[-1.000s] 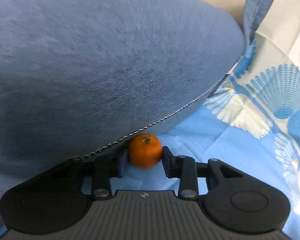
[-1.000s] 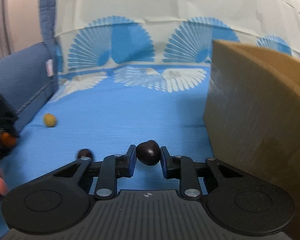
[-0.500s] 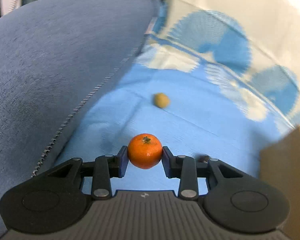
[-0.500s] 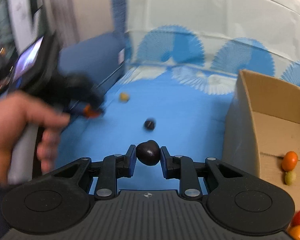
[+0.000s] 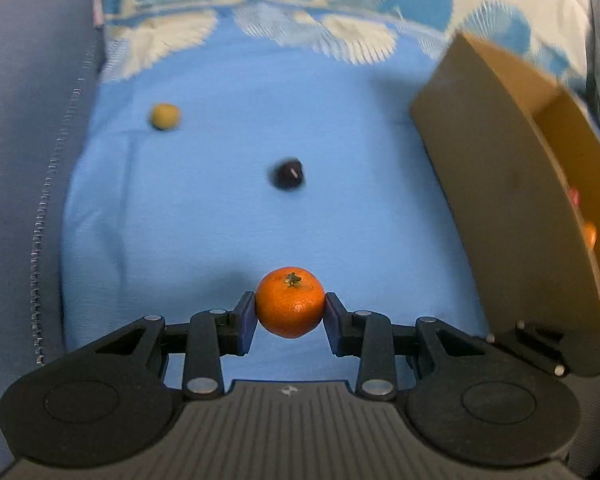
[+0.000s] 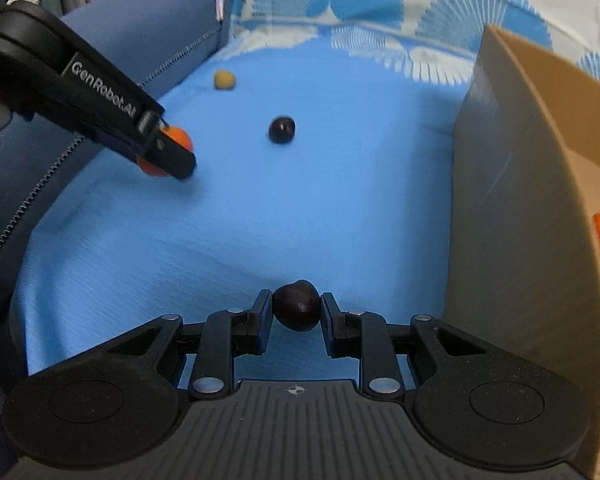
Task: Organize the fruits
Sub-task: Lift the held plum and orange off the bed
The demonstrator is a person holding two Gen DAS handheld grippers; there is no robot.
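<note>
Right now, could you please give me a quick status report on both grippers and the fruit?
Left gripper shut on mandarin. Right gripper shut on dark cherry. Cardboard box at right, path clear. Yellow-green fruit, second dark cherry loose on cloth.

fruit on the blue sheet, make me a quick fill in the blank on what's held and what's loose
1. The left tool is shut on a small ____ fruit with a green stem.
2. The right tool grips a ____ fruit.
3. Loose on the blue sheet lie a yellowish fruit and a ____ one.
4. The cardboard box stands on the ____ side of both views.

Missing words: orange; dark; dark; right
</note>
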